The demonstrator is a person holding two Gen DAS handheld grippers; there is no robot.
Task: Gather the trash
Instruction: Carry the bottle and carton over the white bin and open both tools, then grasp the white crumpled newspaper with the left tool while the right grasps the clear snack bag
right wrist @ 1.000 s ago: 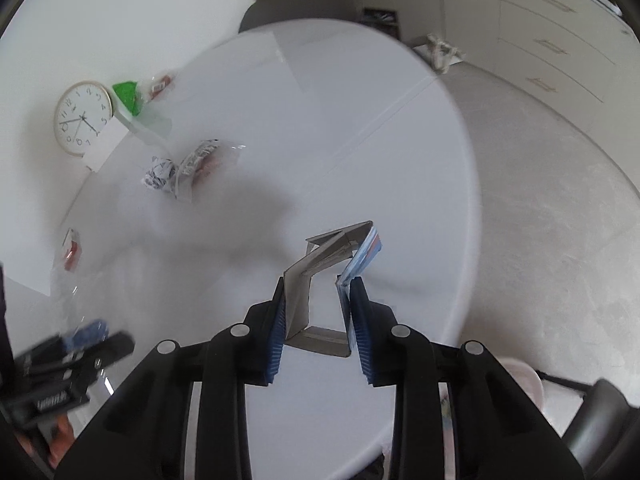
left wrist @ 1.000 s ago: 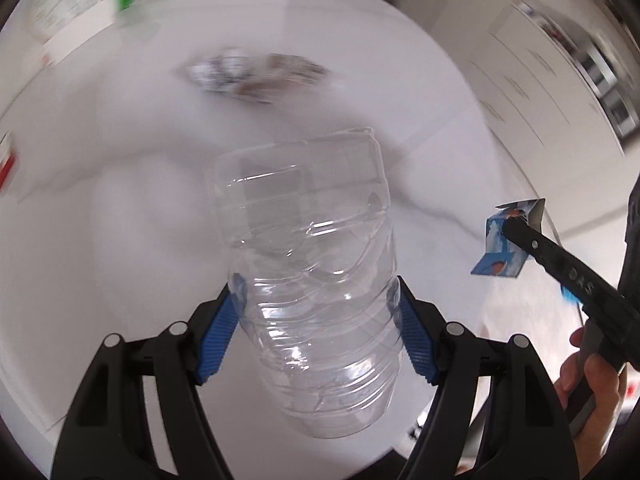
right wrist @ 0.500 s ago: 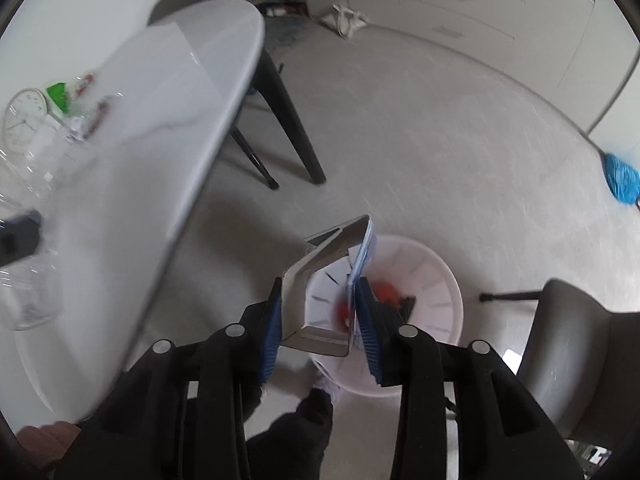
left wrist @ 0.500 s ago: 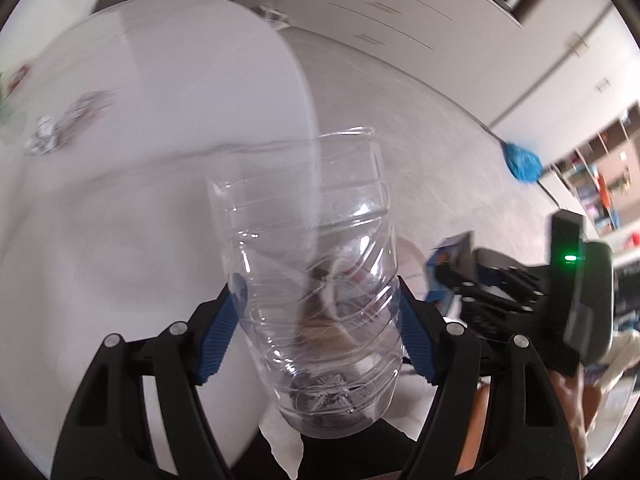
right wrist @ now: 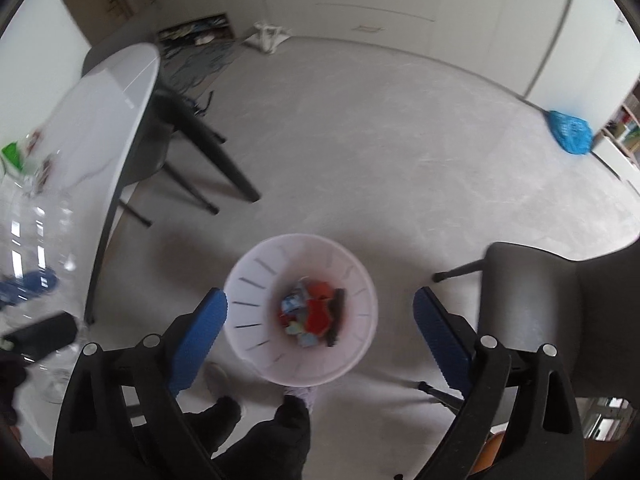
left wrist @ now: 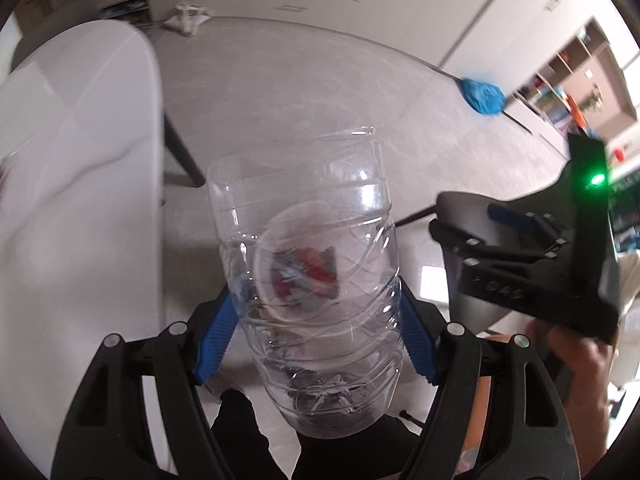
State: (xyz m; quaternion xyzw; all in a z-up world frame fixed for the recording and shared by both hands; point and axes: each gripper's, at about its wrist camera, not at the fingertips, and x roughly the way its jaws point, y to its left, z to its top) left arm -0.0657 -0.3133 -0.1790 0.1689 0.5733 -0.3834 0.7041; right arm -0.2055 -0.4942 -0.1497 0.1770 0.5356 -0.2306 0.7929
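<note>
My left gripper [left wrist: 314, 334] is shut on a clear crushed plastic bottle [left wrist: 308, 248], held in the air over the floor beside the table. Through the bottle I see the white trash bin with coloured scraps. In the right wrist view the white slotted trash bin [right wrist: 248, 280] stands on the floor straight below my right gripper [right wrist: 320, 320], which is open and empty. Red, blue and black trash [right wrist: 312, 312] lies inside the bin. The bottle shows at the far left of that view [right wrist: 36, 216]. The right gripper also shows in the left wrist view [left wrist: 520, 256].
A white round table [right wrist: 112, 120] with dark legs stands left, with small wrappers and a green item [right wrist: 12, 154] on it. A grey chair [right wrist: 532, 300] stands right of the bin. A blue mop head [right wrist: 570, 132] lies on the floor far right. My shoes are below.
Both grippers swung from the table to over the bin. The right gripper opened and let go of the folded carton, which is gone from its fingers. The left still holds the bottle.
</note>
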